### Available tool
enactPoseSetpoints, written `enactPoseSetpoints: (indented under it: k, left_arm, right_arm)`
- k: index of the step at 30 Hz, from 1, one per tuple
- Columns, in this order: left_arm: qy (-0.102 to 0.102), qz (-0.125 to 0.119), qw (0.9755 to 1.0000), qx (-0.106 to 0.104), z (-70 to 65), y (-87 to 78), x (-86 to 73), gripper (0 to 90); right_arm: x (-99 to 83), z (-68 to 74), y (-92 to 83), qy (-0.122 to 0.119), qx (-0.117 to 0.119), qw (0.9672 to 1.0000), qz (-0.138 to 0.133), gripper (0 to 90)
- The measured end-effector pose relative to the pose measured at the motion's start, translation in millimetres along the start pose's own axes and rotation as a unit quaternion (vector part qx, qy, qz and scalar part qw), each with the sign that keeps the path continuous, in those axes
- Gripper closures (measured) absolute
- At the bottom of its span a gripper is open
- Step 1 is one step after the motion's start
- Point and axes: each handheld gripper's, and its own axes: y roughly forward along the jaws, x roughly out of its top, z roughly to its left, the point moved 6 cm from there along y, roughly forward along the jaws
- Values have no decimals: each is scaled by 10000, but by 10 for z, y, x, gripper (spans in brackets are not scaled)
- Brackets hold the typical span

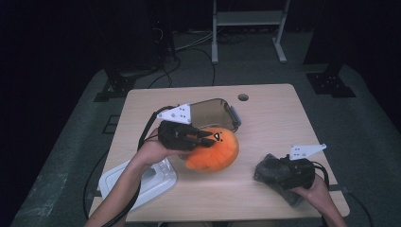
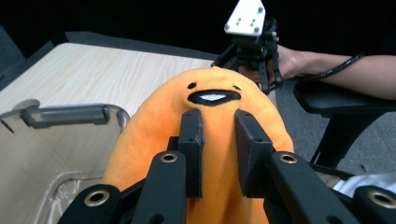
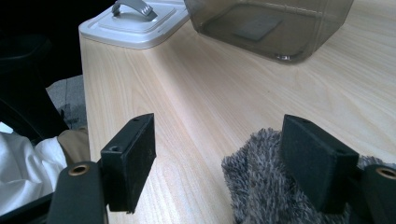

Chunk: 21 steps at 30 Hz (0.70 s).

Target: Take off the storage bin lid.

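Centrally on the tabletop (image 1: 274,109), the left claw (image 2: 219,154) pinches the orange egg-shaped plush toy (image 1: 213,151) just in front of the clear smoky plastic box (image 1: 215,113); near the right front corner, the right claw (image 3: 219,163) stands spread over a grey fuzzy cloth (image 3: 261,186); a white lid (image 1: 156,179) lies at the left front corner.

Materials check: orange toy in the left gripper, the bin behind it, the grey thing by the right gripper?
Orange toy: plush fabric, matte and fuzzy, with a stitched face. Bin: smoke-tinted clear plastic, glossy; its floor shows through the walls. Grey thing: shaggy fleece or faux fur, seemingly; mottled fibres stand up.
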Motion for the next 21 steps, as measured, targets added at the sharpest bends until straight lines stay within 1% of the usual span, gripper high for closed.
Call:
enactPoseSetpoints:
  k: [2,8,12,13,17,21]
  left_arm:
    - [16,-18,10000,-14,9,-14,31,749]
    - [25,-9,10000,31,58,-41,107,749]
    - [-4,-34,10000,-22,95,-57,143,751]
    - [-34,-52,10000,-10,109,-64,151,751]
    - [-43,-63,10000,42,166,-89,180,751]
    - [-74,-82,9999,114,266,-146,227,751]
  right_arm:
    - [-1,0,1,11,7,10000,-4,262]
    - [-6,-13,-4,19,15,10000,-14,262]
    - [-2,-22,-14,36,6,10000,-32,262]
    - [-3,-22,-15,48,9,10000,-27,262]
    - [-7,-31,-7,52,19,10000,-35,262]
    - [-17,-40,-8,61,18,10000,-24,262]
